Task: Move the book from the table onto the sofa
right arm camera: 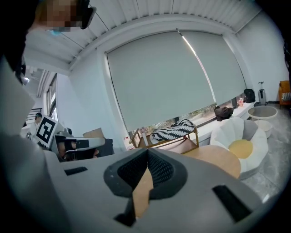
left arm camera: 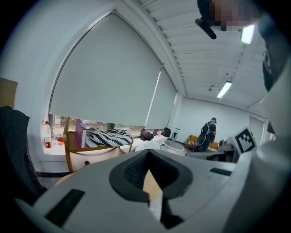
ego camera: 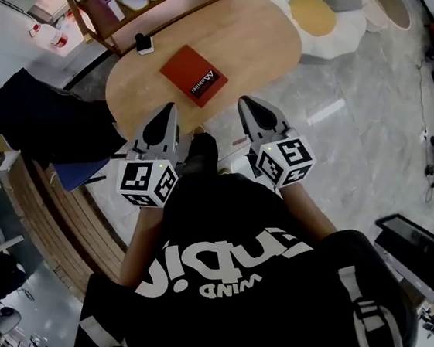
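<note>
The jaws of the left gripper (ego camera: pixel 167 113) and the right gripper (ego camera: pixel 250 105) are pressed together and empty, and both grippers are held just before the near edge of the oval light wooden table (ego camera: pixel 247 44). The flat red book with white lettering (ego camera: pixel 194 75) lies untouched on the table's near half. The jaws should be opened first and brought low to the tabletop, so that the book's thin edge can be pinched.
</note>
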